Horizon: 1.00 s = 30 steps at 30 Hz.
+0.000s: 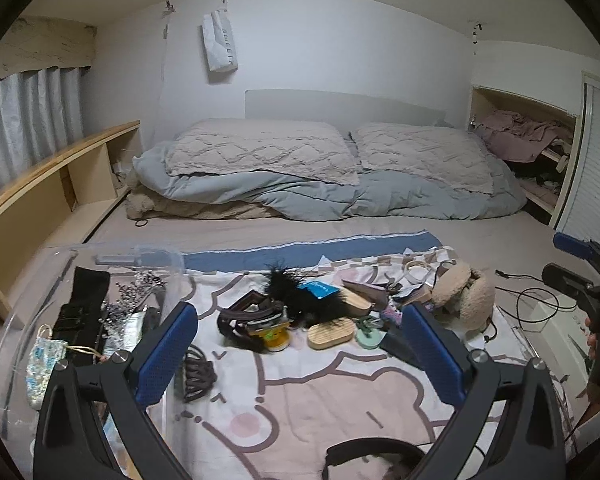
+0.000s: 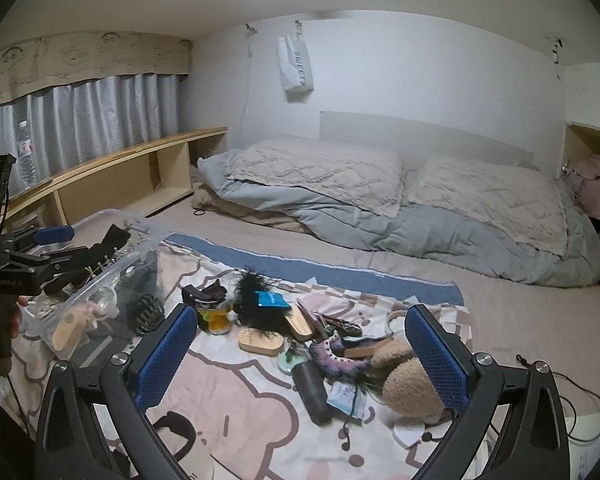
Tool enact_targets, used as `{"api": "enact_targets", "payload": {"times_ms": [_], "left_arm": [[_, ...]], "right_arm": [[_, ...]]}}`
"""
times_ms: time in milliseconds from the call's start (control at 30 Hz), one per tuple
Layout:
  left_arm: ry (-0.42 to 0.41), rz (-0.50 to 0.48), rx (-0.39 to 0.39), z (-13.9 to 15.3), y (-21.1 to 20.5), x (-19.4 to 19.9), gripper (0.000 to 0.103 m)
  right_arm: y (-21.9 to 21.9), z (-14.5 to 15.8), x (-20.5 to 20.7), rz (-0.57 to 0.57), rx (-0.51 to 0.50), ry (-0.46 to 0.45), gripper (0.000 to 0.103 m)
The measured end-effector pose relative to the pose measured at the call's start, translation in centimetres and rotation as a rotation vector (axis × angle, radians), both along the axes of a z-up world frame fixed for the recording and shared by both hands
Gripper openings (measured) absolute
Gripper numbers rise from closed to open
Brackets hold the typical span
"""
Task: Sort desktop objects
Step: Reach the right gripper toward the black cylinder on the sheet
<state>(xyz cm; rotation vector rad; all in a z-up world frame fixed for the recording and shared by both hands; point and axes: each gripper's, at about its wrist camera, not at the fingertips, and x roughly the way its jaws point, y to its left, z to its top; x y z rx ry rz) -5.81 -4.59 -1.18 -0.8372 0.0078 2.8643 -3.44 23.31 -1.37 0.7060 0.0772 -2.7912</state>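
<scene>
A heap of small items lies on a cartoon-print blanket: a black feather piece, a wooden oval, a yellow jar, a brown hair claw and a fuzzy beige hat. My left gripper is open above the blanket, holding nothing, just right of a clear plastic bin. My right gripper is open and holds nothing, over the feather piece, wooden oval, dark cylinder and beige hat. The bin holds several accessories.
Pillows and a grey duvet lie at the far end of the bed. A wooden shelf runs along the left wall below curtains. An open closet is at the right. Cables trail at the bed's right edge. A hand holds the left gripper.
</scene>
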Motion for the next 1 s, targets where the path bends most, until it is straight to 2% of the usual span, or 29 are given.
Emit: {"api": "enact_targets", "payload": {"times_ms": [367, 733, 900, 1000], "left_arm": [[-0.041, -0.023, 0.025, -1.6, 1.9, -2.2, 0.103], [-0.074, -0.052, -0.019, -3.8, 4.4, -4.5, 0.103], [-0.106, -0.082, -0.048, -5.3, 5.9, -5.6, 0.103], [-0.127, -0.102, -0.062, -6.2, 6.7, -6.1, 0.103]], "right_arm": [[1.0, -2.9, -2.1, -0.056, -0.031, -0.130, 0.103], [1.3, -6.2, -4.4, -0.041, -0.100, -0.176, 0.103], [1.7, -8.6, -5.8, -0.039, -0.080, -0.243, 0.103], [2.3, -10.7, -7.0, -0.044, -0.073, -0.335, 0.103]]}}
